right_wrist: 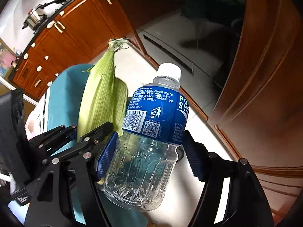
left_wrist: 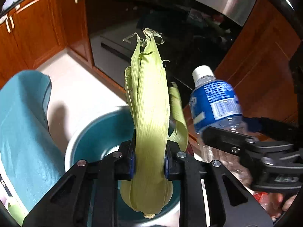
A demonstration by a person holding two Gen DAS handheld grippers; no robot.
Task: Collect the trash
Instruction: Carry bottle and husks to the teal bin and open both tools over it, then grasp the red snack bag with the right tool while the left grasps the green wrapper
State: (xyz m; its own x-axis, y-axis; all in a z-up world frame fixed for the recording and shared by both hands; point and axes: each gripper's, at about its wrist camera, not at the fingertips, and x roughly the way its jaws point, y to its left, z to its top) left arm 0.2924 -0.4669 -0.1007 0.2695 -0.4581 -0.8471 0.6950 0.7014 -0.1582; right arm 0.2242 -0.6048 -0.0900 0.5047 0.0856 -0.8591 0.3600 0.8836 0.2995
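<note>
Above teal bin (left_wrist: 89, 138), left tool (left_wrist: 149, 165) clamping corn husk (left_wrist: 151, 113), right tool (right_wrist: 145, 155) clamping bottle (right_wrist: 149, 132).

**Husk and bottle held over bin**

The pale green corn husk (left_wrist: 151, 128) stood upright, tip up, above a teal-lined bin (left_wrist: 98, 132). Just beside it, an empty clear plastic bottle (right_wrist: 149, 132), blue-labelled and white-capped, was tilted.

The plastic bottle's (right_wrist: 145, 141) blue label (right_wrist: 157, 113) carries white letters "PO" above "SW" cut off at its edge, a barcode ending "211893", a QR code, a bin-and-figure disposal sign, "0001S", and small Chinese print too fine to read.
</note>
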